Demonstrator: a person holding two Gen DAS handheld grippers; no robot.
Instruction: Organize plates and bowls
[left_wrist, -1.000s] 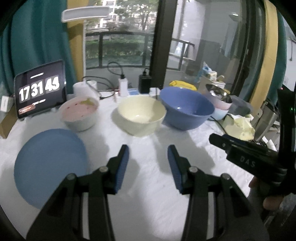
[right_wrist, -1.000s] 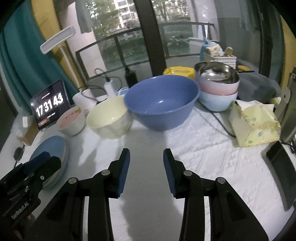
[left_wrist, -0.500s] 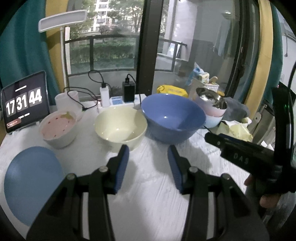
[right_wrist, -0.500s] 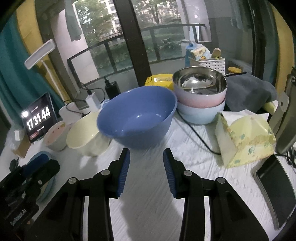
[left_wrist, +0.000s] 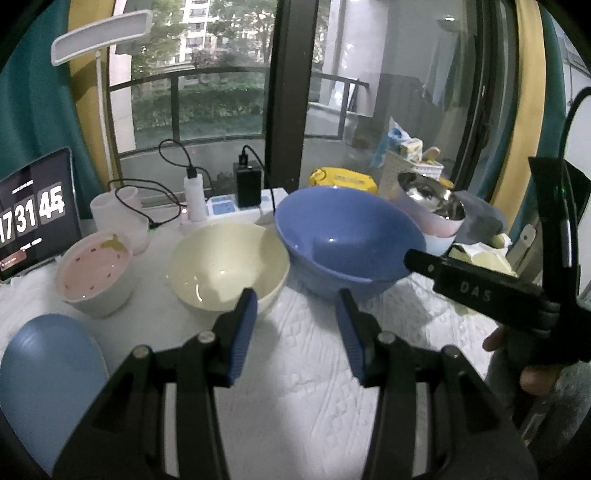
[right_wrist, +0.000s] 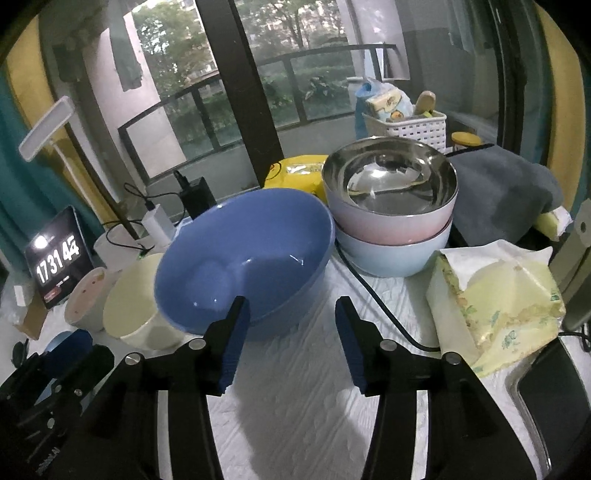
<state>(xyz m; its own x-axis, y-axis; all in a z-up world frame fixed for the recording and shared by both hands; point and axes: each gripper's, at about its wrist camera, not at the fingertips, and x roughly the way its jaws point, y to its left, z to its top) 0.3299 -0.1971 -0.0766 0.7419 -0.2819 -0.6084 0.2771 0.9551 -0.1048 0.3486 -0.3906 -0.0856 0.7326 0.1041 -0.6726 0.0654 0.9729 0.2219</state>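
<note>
Step in hand, judged: approach for bowl pickup. Large blue round bowl (right_wrist: 243, 258) stands on white cloth-covered surface (right_wrist: 295, 398), touching cream bowl (left_wrist: 229, 266).
Advice: straddle near rim, one finger inside, one outside; clamp wall before lifting.
Right gripper (right_wrist: 291, 332) fingers opening, empty, just short of rim.
Left gripper (left_wrist: 297, 332) fingers part-open, released, holding nothing.

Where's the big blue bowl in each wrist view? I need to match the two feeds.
Left wrist view: the big blue bowl sits right of centre, beyond the left gripper, beside the cream bowl.
Right wrist view: it is centre-left, just beyond the right gripper, whose empty jaws are opening.
Shared landmark: the tablet clock, at the left edge in both views.
</note>
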